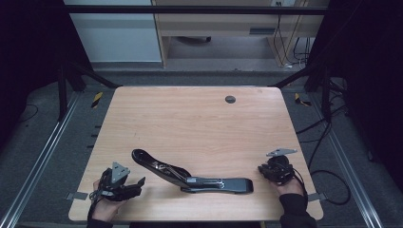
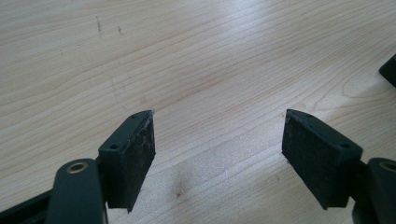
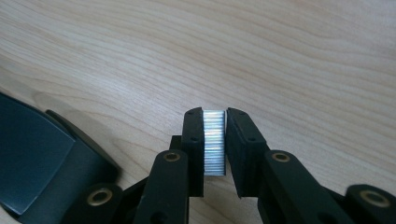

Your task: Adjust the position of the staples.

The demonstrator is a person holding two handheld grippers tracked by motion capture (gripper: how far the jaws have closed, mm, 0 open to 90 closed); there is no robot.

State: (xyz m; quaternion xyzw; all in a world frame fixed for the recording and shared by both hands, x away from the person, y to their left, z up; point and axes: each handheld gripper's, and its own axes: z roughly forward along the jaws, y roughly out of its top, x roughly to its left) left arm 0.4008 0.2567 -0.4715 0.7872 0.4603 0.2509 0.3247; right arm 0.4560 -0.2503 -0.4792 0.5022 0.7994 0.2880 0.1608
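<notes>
A black stapler [image 1: 190,175] lies swung open near the front of the wooden table [image 1: 199,118], its lid pointing back-left and its base to the right. My right gripper [image 3: 215,116] is shut on a silvery strip of staples [image 3: 214,142], held upright between the pads. The stapler's base [image 3: 37,163] lies just to the left in the right gripper view. In the high view the right gripper [image 1: 263,171] sits just right of the stapler's base end. My left gripper [image 2: 218,116] stands open over bare wood, nothing between its pads. It rests left of the stapler [image 1: 139,182].
A small round grommet [image 1: 230,99] sits in the tabletop at the back. Cables trail on the floor to the right [image 1: 328,137]. A dark corner of the stapler [image 2: 390,70] shows at the right edge of the left gripper view.
</notes>
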